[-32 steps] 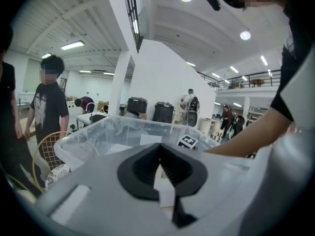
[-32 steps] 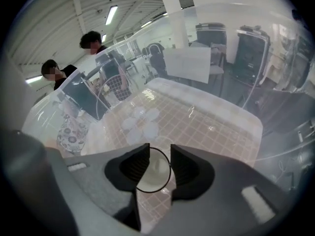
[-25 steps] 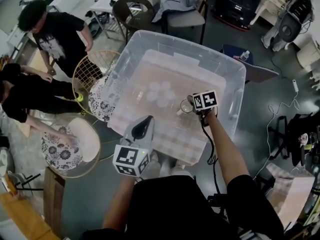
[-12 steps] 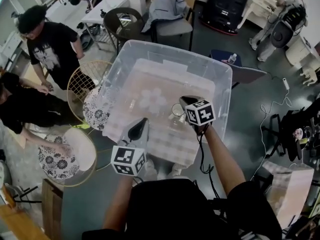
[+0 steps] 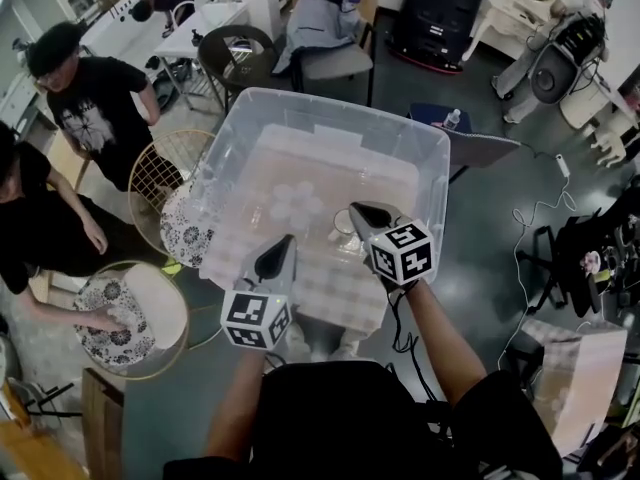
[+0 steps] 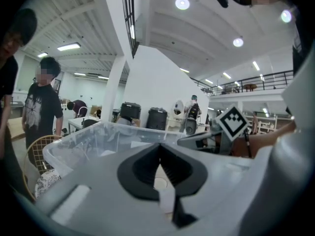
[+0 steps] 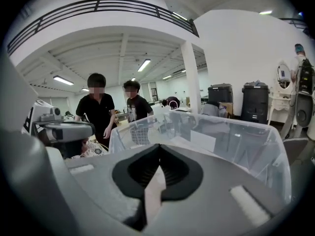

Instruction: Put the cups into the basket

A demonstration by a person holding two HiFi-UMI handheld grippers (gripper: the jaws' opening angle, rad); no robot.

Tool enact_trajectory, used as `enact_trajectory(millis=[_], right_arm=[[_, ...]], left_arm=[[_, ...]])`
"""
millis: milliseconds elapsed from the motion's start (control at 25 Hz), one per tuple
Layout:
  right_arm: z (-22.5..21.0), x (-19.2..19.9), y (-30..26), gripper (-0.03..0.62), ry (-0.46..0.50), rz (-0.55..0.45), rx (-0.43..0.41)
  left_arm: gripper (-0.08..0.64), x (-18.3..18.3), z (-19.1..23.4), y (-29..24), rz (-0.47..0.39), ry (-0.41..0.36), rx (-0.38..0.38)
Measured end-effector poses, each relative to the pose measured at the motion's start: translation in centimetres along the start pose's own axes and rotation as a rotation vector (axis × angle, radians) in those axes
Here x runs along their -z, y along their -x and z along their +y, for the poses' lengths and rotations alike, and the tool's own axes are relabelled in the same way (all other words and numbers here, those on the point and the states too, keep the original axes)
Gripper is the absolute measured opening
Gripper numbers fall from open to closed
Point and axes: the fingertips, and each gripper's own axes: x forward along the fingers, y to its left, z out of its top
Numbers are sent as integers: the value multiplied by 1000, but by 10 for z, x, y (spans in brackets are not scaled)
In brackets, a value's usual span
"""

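Cups (image 5: 297,204) of clear plastic stand clustered on the floor of a large clear plastic tub (image 5: 437,173), seen from above the person's head. One more clear cup (image 5: 345,223) stands apart from the cluster, to its right, also inside the tub. The right gripper (image 5: 360,210) hangs over the tub with its tips just beside this lone cup. Its jaws have just closed and now meet, with nothing between them. The left gripper (image 5: 284,242) is held over the tub's near side, short of the cluster, its jaws also together and empty. A person in a black printed T-shirt (image 5: 100,118) stands left of the tub, near a round wire frame (image 5: 160,168) with a floral cushion.
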Motion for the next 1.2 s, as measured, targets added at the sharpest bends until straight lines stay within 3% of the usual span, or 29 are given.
enact_trajectory(millis=[600, 1200], right_arm=[[36, -18, 64, 3, 50, -186, -8], [54, -21, 101, 3, 98, -272, -106]], left_arm=[[5, -2, -32, 7, -23, -18, -21], [5, -3, -72, 18, -53, -40, -90]])
